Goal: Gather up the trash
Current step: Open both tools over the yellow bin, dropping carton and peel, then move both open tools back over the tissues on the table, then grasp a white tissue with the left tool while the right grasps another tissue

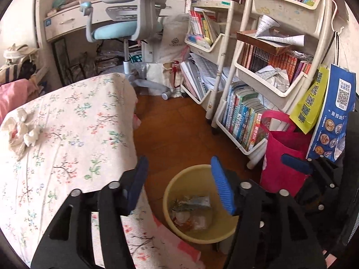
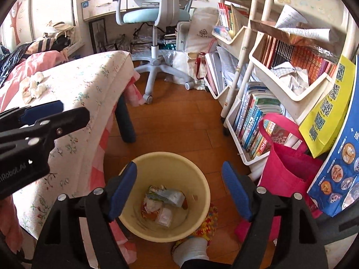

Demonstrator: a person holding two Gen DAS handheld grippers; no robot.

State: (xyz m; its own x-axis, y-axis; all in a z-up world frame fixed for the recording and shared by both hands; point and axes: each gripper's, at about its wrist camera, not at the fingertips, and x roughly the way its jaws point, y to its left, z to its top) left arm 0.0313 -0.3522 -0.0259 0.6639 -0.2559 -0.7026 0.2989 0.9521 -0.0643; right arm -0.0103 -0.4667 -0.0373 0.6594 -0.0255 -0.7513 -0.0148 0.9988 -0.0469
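Right wrist: empty tool [image 2: 179,192] over bin [image 2: 134,226]

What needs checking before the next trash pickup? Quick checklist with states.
1. Left claw empty: ok, its fingers stand apart with nothing between them.
2. Right claw empty: ok, open above the bin, nothing held.
3. Yellow trash bin upright on the floor: ok.
4. Room left in the bin: ok, wrappers cover only the bottom.
5. Next target in view: ok, crumpled tissues lie on the floral bedspread.
6. More trash on the floor behind the bin: cannot tell.
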